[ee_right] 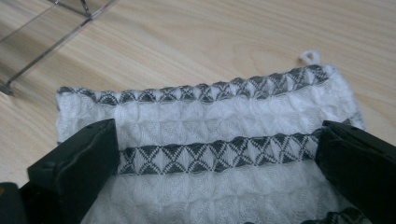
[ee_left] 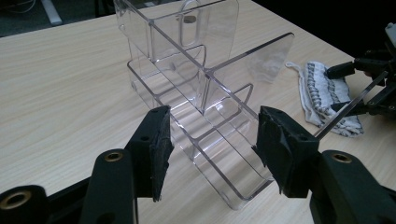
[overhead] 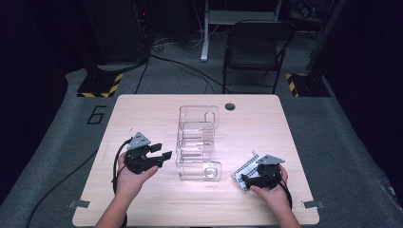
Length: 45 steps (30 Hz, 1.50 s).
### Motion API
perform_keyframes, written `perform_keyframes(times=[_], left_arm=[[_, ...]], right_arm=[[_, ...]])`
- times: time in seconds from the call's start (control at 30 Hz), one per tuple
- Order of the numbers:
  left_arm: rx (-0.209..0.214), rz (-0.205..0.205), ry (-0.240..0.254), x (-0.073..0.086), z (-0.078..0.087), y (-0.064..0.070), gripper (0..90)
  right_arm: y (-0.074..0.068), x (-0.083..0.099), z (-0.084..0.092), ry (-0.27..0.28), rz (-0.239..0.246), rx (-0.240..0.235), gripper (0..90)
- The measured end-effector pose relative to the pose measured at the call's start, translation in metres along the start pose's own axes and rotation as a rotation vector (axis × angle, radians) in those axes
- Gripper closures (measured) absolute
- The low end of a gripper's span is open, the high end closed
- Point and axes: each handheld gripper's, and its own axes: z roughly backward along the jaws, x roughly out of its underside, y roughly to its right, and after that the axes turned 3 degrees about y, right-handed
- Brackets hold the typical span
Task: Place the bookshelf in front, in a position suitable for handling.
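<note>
Cloth: a folded white waffle cloth with dark stripes point(ee_right: 219, 154) is laid flat on the bench point(overhead: 142, 114), to the right of the clear organizer, near the front right corner. It is probably kept folded so that it can be slid into a narrow slot.

Organizer: a clear plastic organizer with several dividers point(overhead: 197, 145) is placed in the middle of the bench, with its open compartments upward, so that it can be reached from both sides.

Right claw: the right claw point(ee_right: 219, 186) is held low over the cloth with the jaws wide apart, one at each side of the striped part. Nothing is clamped. The wide opening is judged to be a preparation for taking the whole fold at once.

Left claw: the left claw point(ee_left: 210, 149) is held with the jaws apart, just beside the near end of the organizer and pointed at it. No contact with the plastic is seen. It is probably kept there so that the organizer can be steadied.

Next step, as judged: the cloth is to be gripped and carried to a compartment.
</note>
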Motion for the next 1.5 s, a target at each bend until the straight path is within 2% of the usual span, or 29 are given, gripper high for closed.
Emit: perform_keyframes(times=[0.03, 0.17, 0.37, 0.43, 0.6, 0.7, 0.9, 1.0, 1.2, 1.37, 1.4, 1.43, 1.47, 1.5], left_arm=[[-0.001, 0.002, 0.001, 0.0, 0.0, 0.0, 45.1], [0.002, 0.007, -0.002, 0.001, 0.0, 0.0, 45.1], [-0.002, 0.002, 0.001, 0.0, 0.001, -0.001, 45.1], [-0.002, 0.003, 0.002, 0.0, 0.001, -0.001, 45.0], [-0.003, 0.01, 0.002, 0.0, 0.0, -0.001, 45.0], [-0.001, 0.007, 0.0, 0.0, -0.001, -0.001, 45.0], [0.002, 0.006, -0.003, 0.0, -0.001, -0.001, 45.0], [0.003, 0.008, -0.003, 0.0, -0.001, -0.001, 45.0], [0.003, 0.007, -0.002, -0.002, -0.003, -0.001, 44.9], [0.005, 0.011, 0.006, -0.002, -0.004, 0.0, 44.9], [0.005, 0.011, 0.006, -0.002, -0.004, 0.0, 44.9], [0.007, 0.009, 0.003, -0.003, -0.005, -0.001, 44.9], [0.01, 0.011, 0.003, -0.004, -0.006, 0.0, 44.9], [0.017, 0.012, 0.0, -0.005, -0.006, 0.0, 44.9]], right_arm=[[0.002, 0.001, -0.001, -0.011, 0.014, -0.01, 0.0], [0.004, 0.0, -0.003, -0.022, 0.015, -0.023, 0.0], [0.004, -0.003, -0.004, -0.048, 0.047, -0.023, 0.0], [0.002, -0.003, -0.005, -0.034, 0.058, -0.016, 0.0], [0.002, -0.003, -0.006, -0.042, 0.056, -0.013, 0.0], [0.005, -0.002, -0.007, -0.042, 0.064, -0.036, 0.0], [0.005, -0.001, -0.007, -0.042, 0.061, -0.034, 1.0], [0.003, -0.001, -0.006, -0.035, 0.045, -0.033, 2.9], [-0.001, 0.003, 0.0, -0.003, 0.059, -0.05, 18.1], [-0.006, 0.006, 0.004, 0.025, 0.07, -0.066, 34.2], [-0.006, 0.006, 0.004, 0.025, 0.07, -0.066, 34.2], [-0.008, 0.007, 0.005, 0.024, 0.072, -0.075, 38.7], [-0.011, 0.008, 0.007, 0.03, 0.079, -0.087, 47.8], [-0.012, 0.008, 0.008, 0.037, 0.09, -0.092, 50.9]])
